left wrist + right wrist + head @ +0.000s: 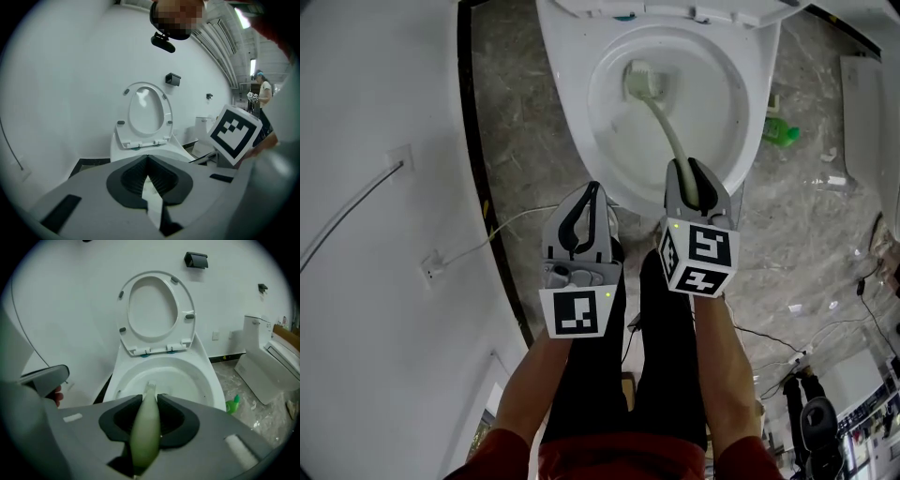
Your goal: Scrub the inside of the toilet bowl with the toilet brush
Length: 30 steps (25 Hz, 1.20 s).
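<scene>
Fingers [178, 420] of right gripper [150, 398] pinch toilet brush [145, 437] handle, head inside toilet bowl [190, 377]; left gripper [148, 158] fingers together, empty.

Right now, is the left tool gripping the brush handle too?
No, the left tool is shut on nothing, and only the right tool clamps the toilet brush.

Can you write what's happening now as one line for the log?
right gripper: shut on toilet brush | brush head: inside toilet bowl | left gripper: shut, empty | toilet seat: up
</scene>
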{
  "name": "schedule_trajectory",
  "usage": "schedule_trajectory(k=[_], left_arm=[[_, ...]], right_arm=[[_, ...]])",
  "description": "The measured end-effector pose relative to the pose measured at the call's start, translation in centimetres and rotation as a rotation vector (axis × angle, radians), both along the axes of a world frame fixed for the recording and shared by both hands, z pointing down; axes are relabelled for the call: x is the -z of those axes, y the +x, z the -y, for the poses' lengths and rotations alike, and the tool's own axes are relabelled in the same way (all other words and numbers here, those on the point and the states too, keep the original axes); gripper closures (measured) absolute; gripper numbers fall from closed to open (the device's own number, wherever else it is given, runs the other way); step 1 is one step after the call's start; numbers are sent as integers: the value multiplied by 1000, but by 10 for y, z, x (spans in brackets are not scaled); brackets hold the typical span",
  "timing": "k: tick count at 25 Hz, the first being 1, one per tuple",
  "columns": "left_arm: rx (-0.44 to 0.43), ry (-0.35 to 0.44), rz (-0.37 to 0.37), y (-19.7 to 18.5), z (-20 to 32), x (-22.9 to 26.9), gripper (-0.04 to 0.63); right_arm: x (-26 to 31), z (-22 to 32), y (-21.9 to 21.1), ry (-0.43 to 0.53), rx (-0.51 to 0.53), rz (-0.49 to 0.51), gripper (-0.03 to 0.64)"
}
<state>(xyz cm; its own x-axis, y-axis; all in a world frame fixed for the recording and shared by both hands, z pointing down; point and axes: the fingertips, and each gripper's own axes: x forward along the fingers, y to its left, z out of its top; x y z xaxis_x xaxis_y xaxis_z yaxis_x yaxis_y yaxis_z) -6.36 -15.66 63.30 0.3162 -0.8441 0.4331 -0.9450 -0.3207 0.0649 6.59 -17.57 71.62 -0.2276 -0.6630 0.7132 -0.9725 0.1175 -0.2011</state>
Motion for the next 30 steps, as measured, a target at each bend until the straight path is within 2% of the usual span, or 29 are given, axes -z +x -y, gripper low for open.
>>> schedule_trajectory(k=[3,11,17,24,27,30], left_arm=[[-7,2,4,1,2,0,591],[-63,-11,11,12,0,-1,591],[-66,-13,11,15,-4,-1,591],[-61,1,-8,22,3,3,591],[-61,-11,-4,22,2,1,590],[-60,-32,-11,22,-2,-1,591]], right_arm=[[0,-3,-5,8,13,-11,505],[-58,21,29,-83,13,-135,505],[-32,12,62,-44,-6,-186,506],[26,1,85,53,52,-306,506],[15,0,79,46,51,-306,506],[-12,13,67,15,101,-309,506]])
